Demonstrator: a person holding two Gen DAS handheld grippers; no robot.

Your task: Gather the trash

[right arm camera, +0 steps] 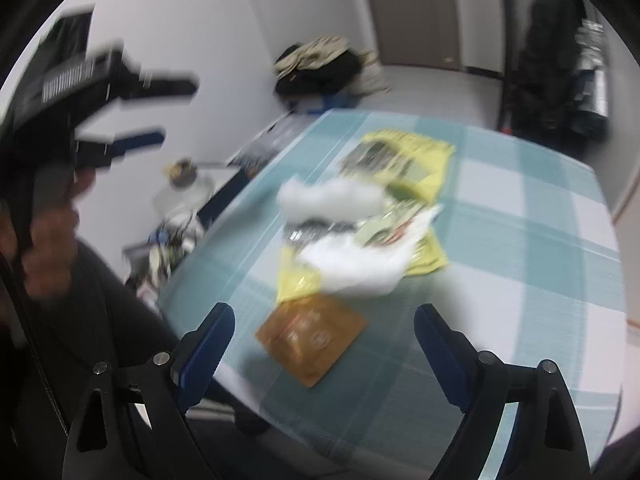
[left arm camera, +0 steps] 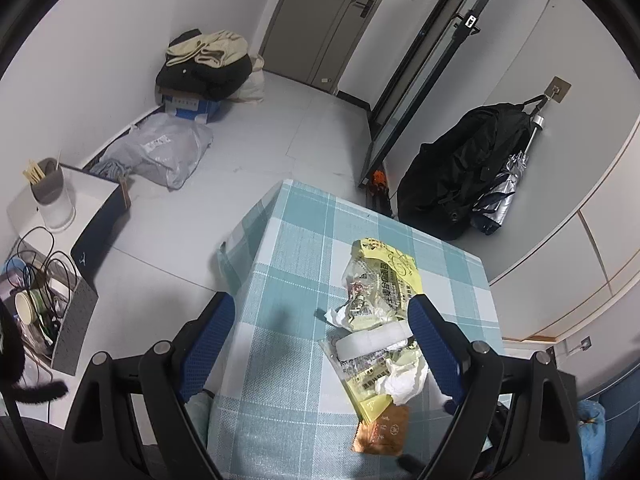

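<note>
Left wrist view, items from left to right:

- Low white stand at 9 o'clock, carrying a grey cup of sticks; below it a tangle of cables and a paper cup in an open box.
- Grey plastic bag on the floor at 10 o'clock; beyond it a pile of clothes on a blue box, set against the wall.
- Left gripper – fingers spread wide, nothing between the pads. Its left finger hangs over the table's left edge, its right finger sits just beside the trash.
- Table in blue check cloth, centre. Its far corner points to 12 o'clock, with bare floor open beyond it and to the left.
- Trash pile on the table at 3 o'clock of centre: yellow wrappers, crumpled white paper, a white strip, and an orange packet nearest the camera.
- Black bag and folded umbrella hung on the wall at 2 o'clock, close to the table's right edge.

Right wrist view, blurred:

- Left gripper at 10 o'clock, held in a hand, off the table's left edge.
- Right gripper – fingers wide apart, empty, above the near table edge; the orange packet lies between them, untouched.
- Trash pile mid-table; open cloth to its right.
</note>
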